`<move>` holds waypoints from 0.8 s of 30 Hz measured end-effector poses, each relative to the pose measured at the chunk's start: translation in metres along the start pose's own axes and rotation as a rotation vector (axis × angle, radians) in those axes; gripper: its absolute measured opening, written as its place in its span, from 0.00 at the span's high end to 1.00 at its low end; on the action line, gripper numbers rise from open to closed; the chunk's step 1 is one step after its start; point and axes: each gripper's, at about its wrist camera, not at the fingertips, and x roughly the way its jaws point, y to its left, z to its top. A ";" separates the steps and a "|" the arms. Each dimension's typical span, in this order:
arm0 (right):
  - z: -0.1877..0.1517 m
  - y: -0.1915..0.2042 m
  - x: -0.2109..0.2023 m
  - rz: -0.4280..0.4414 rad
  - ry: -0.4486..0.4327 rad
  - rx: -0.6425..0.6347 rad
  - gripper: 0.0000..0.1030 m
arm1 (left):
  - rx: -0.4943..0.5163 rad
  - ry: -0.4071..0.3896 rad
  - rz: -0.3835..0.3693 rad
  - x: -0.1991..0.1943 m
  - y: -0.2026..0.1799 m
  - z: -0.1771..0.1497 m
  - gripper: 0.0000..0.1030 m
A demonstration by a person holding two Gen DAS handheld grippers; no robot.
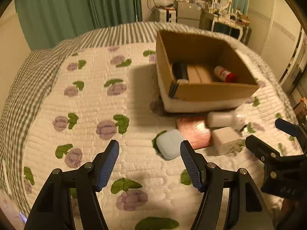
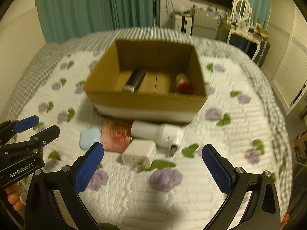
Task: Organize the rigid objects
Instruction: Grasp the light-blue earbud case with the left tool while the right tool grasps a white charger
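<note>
An open cardboard box [image 1: 216,91] [image 2: 145,100] stands on the bed with a black cylinder [image 1: 180,70] [image 2: 135,80] and a red-capped bottle [image 1: 224,74] [image 2: 183,84] inside. In front of it lie a light blue case [image 1: 169,143] [image 2: 90,138], a pink flat object [image 1: 195,130] [image 2: 116,135], a white bottle [image 1: 222,119] [image 2: 155,132] and a white charger block [image 1: 226,140] [image 2: 140,153]. My left gripper [image 1: 149,148] is open and empty, just before the blue case. My right gripper [image 2: 152,153] is open and empty, around the charger block's near side.
The bed has a white floral quilt [image 1: 107,115] [image 2: 220,134] with a grey checked border. Green curtains [image 1: 76,5], a dresser with a mirror [image 2: 242,19] and a television stand at the back of the room.
</note>
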 end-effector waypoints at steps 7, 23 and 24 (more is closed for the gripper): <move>-0.007 0.017 0.040 0.035 0.092 -0.041 0.12 | -0.025 0.058 -0.016 0.028 0.009 -0.010 0.33; -0.005 -0.008 0.077 0.027 0.173 0.043 0.48 | 0.052 0.147 -0.066 0.057 -0.021 -0.012 0.33; -0.005 -0.009 0.079 0.030 0.171 0.042 0.48 | 0.052 0.158 -0.064 0.060 -0.022 -0.011 0.33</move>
